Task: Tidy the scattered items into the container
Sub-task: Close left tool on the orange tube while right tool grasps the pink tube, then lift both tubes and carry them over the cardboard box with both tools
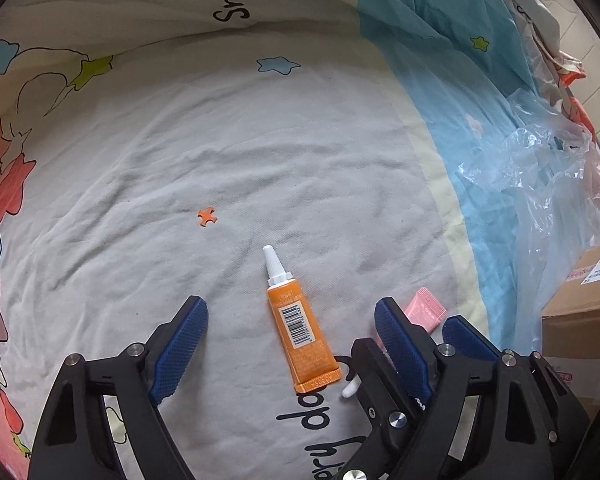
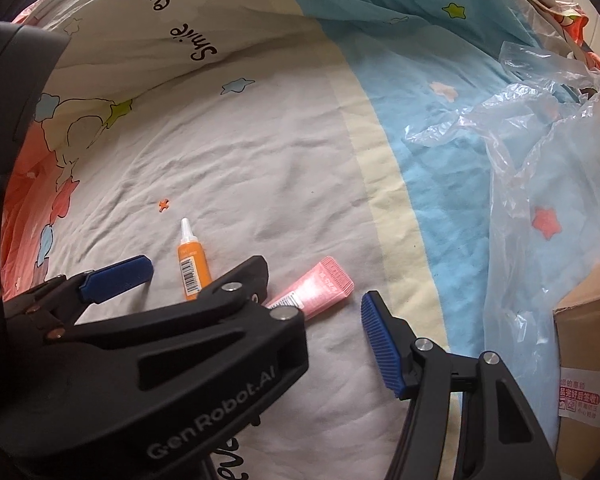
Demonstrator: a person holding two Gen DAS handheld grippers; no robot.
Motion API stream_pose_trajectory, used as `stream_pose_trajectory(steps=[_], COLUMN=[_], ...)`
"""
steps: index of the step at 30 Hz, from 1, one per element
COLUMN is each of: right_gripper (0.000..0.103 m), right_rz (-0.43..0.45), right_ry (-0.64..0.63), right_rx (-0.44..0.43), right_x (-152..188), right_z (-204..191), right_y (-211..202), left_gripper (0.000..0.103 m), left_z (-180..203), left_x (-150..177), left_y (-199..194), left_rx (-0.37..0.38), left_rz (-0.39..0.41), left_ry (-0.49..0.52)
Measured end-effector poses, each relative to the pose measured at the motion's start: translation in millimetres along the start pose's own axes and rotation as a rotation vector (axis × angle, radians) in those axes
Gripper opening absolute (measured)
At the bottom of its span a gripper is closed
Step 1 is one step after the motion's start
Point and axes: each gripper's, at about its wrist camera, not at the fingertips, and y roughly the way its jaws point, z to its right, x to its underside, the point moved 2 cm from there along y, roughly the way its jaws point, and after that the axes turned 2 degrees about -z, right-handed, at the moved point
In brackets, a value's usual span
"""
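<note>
An orange tube (image 1: 300, 328) with a white nozzle lies on the bedsheet between the open fingers of my left gripper (image 1: 290, 344). It also shows in the right wrist view (image 2: 191, 265). A pink tube (image 2: 316, 292) lies just right of it, between the open fingers of my right gripper (image 2: 316, 320); its end shows in the left wrist view (image 1: 424, 309). The left gripper's right finger covers part of the pink tube. The right gripper (image 1: 460, 340) shows beside the left one. Neither gripper holds anything.
A cardboard box (image 2: 588, 344) stands at the right edge, also in the left wrist view (image 1: 584, 304). A crumpled clear plastic bag (image 2: 548, 152) lies on the blue part of the sheet. A folded quilt (image 1: 180, 0) rises at the back.
</note>
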Motion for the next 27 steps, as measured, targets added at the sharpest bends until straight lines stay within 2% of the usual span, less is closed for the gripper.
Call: stream_pose_trajectory(steps=[1,2,3,4,5,6,10,12,15,27], right_gripper=[0.054,0.052,0.046,0.032,0.026,0.021,0.016,0.015,0.015,0.015], right_rz=[0.001,0.002,0.002,0.004,0.007,0.003,-0.007,-0.009,-0.013,-0.002], right_ry=[-0.012,-0.015,-0.024,-0.028,-0.035,-0.037,-0.043,-0.048,-0.048,-0.052], right_rx=[0.008,0.004,0.007,0.014,0.041,0.052,0.033,0.031,0.024,0.007], right_x=[0.2,0.2,0.4,0.5,0.3,0.2,-0.4,0.4,2.3,6.2], right_z=[-1.4,-1.9,-2.9,-3.4,-3.3,-2.6,1.9,1.9,4.0,3.6], right_y=[0.7,0.7,0.8,0.3,-0.4,0.0,0.2,-0.9,-1.2,-18.0], left_gripper=[0.084,0.080,0.073,0.066,0.051,0.047,0.035,0.024,0.019,0.019], left_z=[0.8,0.5,-0.2,-1.6,-2.5,-3.2,-7.6,-8.6,-9.1,-21.9], left_x=[-0.1,0.0,-0.1,0.1,0.2,0.9,5.9,7.6,8.6,12.2], left_y=[-0.4,-1.2,-2.4,-4.3,-4.8,-5.8,-7.1,-7.2,-7.8,-18.4], left_rx=[-0.003,0.003,0.007,0.000,-0.023,-0.036,-0.022,-0.025,-0.025,-0.027], left_rz=[0.005,0.009,0.012,0.014,0.006,-0.003,0.000,-0.002,-0.008,-0.016], left_ry=[0.005,0.004,0.000,-0.002,0.000,0.007,0.010,0.013,0.017,0.000])
